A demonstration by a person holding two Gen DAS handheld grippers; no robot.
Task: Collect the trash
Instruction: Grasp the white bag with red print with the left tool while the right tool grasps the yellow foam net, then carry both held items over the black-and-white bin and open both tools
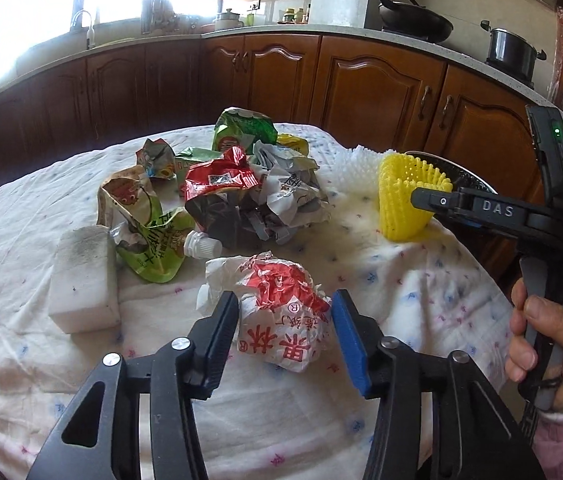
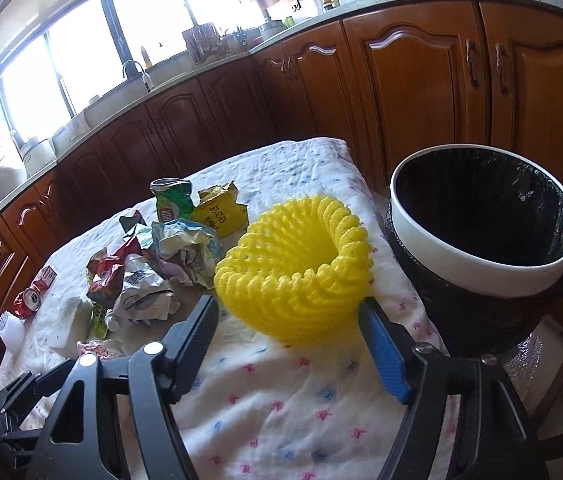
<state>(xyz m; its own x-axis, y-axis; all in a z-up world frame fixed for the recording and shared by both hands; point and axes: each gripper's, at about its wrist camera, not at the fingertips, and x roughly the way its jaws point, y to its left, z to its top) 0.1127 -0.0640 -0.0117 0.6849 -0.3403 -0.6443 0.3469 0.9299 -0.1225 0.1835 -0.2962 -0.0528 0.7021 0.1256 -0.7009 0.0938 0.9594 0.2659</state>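
Kitchen setting: wooden cabinets behind, a table under a white quilted cloth [image 1: 401, 280] strewn with litter.

Item 1: crumpled white-and-red wrapper [image 1: 281, 304]. Lies on the cloth directly between the fingers of the left gripper [image 1: 285, 320], at its 12 o'clock. Jaws spread, one pad on each flank; whether the pads touch the paper cannot be told. Likely very light, soft and crushable; a pinch across the bunched middle should hold, though loose flaps may slip.

Item 2: yellow foam net sleeve [image 2: 293, 268]. Stands open-mouthed on the cloth just ahead of the right gripper [image 2: 289, 320], at 12 o'clock, its base between the spread jaws; contact not clear. Judged featherweight, springy, easily flattened; best taken across the lower wall rather than the flared rim.

Item 3: bin [image 2: 481, 256], white rim, black liner, at 2 o'clock from the right gripper, just beside the sleeve at the table edge.

Item 4: heap of crushed pouches and foil packets [image 1: 241, 196], at 11 o'clock from the left gripper. Light, slick-looking.

Item 5: white sponge block [image 1: 83, 276], at 10 o'clock.
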